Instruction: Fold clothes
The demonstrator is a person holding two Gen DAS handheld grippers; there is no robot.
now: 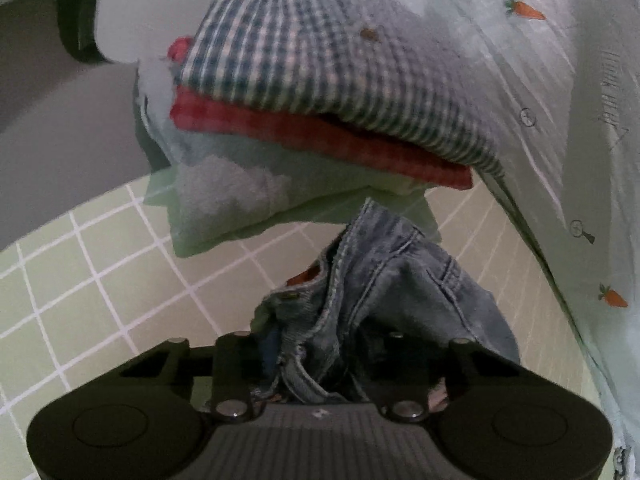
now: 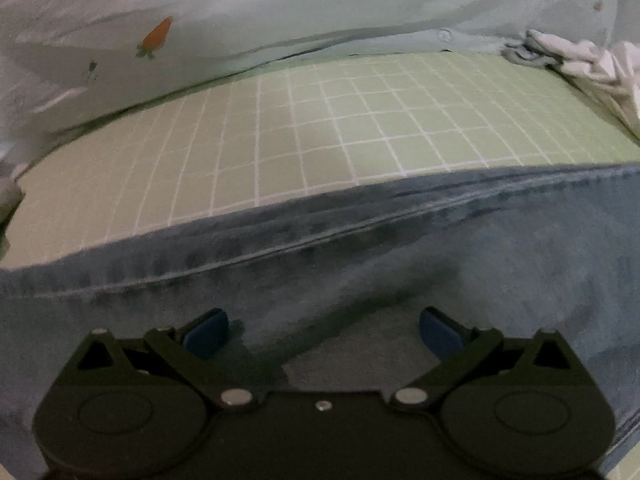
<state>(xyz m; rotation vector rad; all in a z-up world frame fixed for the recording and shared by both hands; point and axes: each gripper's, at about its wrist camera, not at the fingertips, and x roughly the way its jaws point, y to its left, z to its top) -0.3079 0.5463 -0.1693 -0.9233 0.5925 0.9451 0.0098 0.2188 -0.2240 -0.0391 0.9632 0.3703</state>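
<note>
- Left tongs (image 1: 316,360): clenched on a bunched part of the faded blue denim jeans (image 1: 384,292), seams and a metal button gathered between the fingers; pads themselves hidden by the fabric.
- Denim rises in a crumpled ridge from the left tongs, lying on the light green sheet with a white grid pattern (image 1: 100,280).
- Just beyond the denim: a folded stack, top to bottom: blue-and-white gingham shirt with brown buttons (image 1: 320,64), red checked cloth (image 1: 320,140), pale green fabric with a white fuzzy patch (image 1: 240,204). Stack edges overhang towards the camera.
- Right of the stack: a pale mint cloth printed with small orange carrots (image 1: 560,120), draped along the right side of the left wrist view.
- Right tongs (image 2: 324,330): released, blue pads (image 2: 206,338) wide apart, nothing between them. They hover close over a flat spread of the same blue denim (image 2: 400,272); contact with it cannot be told.
- Right wrist view: denim edge with a long seam runs across the frame; beyond it the green grid sheet (image 2: 320,128), then the carrot-print cloth (image 2: 200,40) along the far side.
- Far right corner: a crumpled white garment (image 2: 592,60) on the sheet, well apart from the denim.
</note>
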